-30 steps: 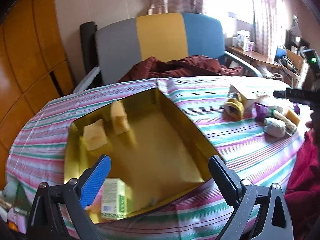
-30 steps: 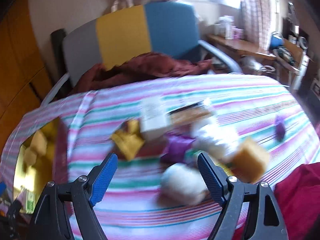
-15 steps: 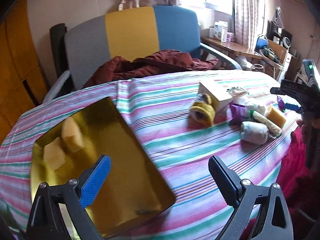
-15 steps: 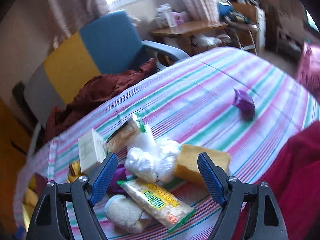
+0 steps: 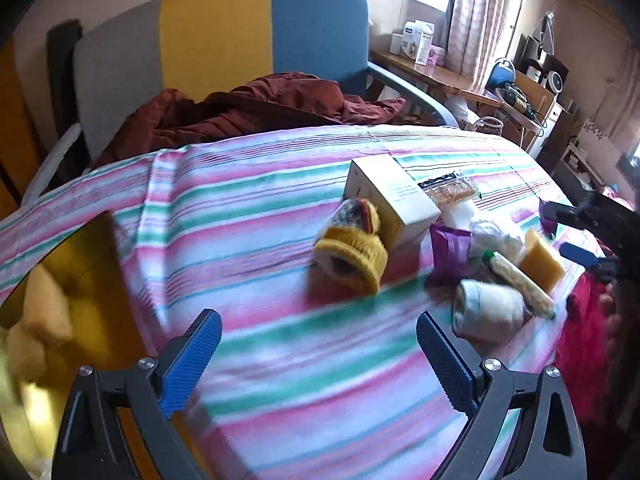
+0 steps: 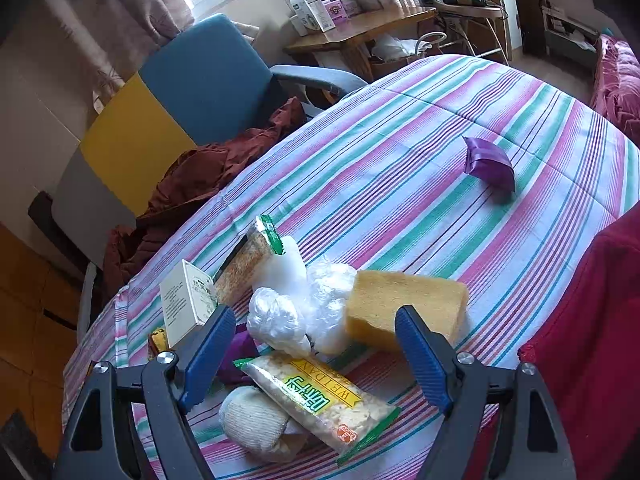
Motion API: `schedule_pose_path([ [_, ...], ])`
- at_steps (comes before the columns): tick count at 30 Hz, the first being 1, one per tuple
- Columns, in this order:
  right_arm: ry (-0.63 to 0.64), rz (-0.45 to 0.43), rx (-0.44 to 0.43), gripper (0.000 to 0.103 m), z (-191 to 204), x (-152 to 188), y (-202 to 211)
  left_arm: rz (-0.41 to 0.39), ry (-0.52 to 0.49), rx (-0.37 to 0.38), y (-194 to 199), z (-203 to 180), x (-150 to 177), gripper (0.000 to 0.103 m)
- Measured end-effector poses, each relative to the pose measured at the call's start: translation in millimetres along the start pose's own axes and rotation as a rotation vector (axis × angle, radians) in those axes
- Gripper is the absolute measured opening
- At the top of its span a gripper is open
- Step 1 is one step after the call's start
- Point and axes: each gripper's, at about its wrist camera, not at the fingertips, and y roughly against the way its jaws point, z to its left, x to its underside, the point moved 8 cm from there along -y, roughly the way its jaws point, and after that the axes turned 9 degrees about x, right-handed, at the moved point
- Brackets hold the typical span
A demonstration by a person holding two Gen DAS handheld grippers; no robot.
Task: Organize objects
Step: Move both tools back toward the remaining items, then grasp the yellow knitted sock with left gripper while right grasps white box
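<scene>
Striped table [image 5: 256, 208]: sponges [image 5: 38, 320] in gold tray [image 5: 88, 248]

Two snack packets [image 6: 316, 396], two purple pouches [image 6: 490, 162], one sponge [image 6: 404, 304], one box [image 6: 186, 304], perhaps two socks [image 6: 254, 420].

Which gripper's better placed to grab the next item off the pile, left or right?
Right. The right gripper is open directly over the pile, the snack packet between its fingers. The left gripper, also open, faces bare tablecloth, pile off to its side.
</scene>
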Motion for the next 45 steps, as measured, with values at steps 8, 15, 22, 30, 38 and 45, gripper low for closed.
schedule_pose_path([
  [8,-0.010,0.027,-0.017,0.084,0,0,-5,-0.005,0.013,0.034,-47,-2,-31,0.099],
  [15,0.020,0.047,-0.018,0.084,6,4,-11,0.070,0.028,0.012,-88,2,-38,0.099],
  [22,0.055,0.055,-0.007,0.084,11,7,-14,0.112,0.080,-0.001,-108,16,-32,0.091],
  [30,0.160,0.042,0.004,0.083,31,15,-14,0.102,0.074,-0.007,-96,19,-32,0.045],
  [38,0.362,0.070,-0.080,0.082,99,26,-18,0.029,0.078,0.052,-44,16,-31,0.039],
  [45,0.534,0.103,-0.052,0.082,162,29,-70,-0.019,0.103,0.077,4,21,-13,0.039],
])
